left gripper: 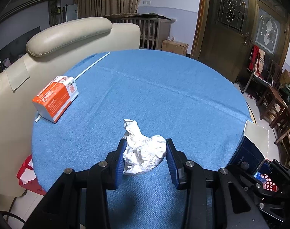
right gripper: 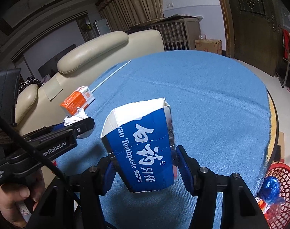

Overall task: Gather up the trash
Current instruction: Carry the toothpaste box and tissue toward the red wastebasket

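My left gripper (left gripper: pixel 145 152) is shut on a crumpled white tissue (left gripper: pixel 143 150), held between the blue pads low over the blue tablecloth (left gripper: pixel 164 87). My right gripper (right gripper: pixel 145 162) is shut on a blue toothpaste box (right gripper: pixel 143 145) with an open white top, held upright above the table. The box also shows at the right edge of the left wrist view (left gripper: pixel 250 148). The left gripper with the tissue (right gripper: pixel 76 116) shows at the left of the right wrist view.
An orange and white carton (left gripper: pixel 56 98) lies at the table's left on a long white stick (left gripper: pixel 91 66). A red mesh basket (right gripper: pixel 280 190) holding blue trash stands on the floor at the lower right. A cream sofa (left gripper: pixel 68 36) stands behind the table.
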Demonstrator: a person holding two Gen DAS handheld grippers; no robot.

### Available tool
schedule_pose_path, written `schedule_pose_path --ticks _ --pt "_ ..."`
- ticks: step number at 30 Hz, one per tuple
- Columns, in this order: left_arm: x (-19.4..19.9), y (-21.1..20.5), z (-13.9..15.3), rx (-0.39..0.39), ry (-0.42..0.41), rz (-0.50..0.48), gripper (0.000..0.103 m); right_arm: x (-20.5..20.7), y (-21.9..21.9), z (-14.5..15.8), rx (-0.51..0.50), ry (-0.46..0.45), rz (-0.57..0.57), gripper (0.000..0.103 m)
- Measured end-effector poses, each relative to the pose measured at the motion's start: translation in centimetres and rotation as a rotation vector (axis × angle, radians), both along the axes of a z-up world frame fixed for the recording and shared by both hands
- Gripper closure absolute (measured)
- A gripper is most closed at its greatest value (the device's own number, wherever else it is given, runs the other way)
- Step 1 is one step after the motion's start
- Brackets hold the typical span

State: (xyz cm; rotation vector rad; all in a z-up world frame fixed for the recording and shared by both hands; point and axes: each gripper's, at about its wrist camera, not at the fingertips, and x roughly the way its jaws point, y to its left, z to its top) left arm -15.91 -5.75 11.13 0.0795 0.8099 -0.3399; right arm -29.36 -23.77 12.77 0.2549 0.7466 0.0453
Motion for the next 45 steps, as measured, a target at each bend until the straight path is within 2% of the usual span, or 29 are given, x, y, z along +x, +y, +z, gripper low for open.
schedule_pose_path --ticks 25,34,45 --pt "-2.6 -2.6 1.9 0.008 -0.044 -0.057 0.061 -3.6 -2.4 2.5 0.004 -0.062 -0.052 0.042" --pt "-3.2 -4.3 1.7 0.015 -0.039 -0.097 0.061 -4.4 -3.4 2.4 0.006 -0.065 -0.087 0.042" --pt "-4.1 -7.4 1.5 0.045 -0.036 -0.161 0.061 -6.0 -6.5 1.9 0.034 -0.069 -0.163 0.042"
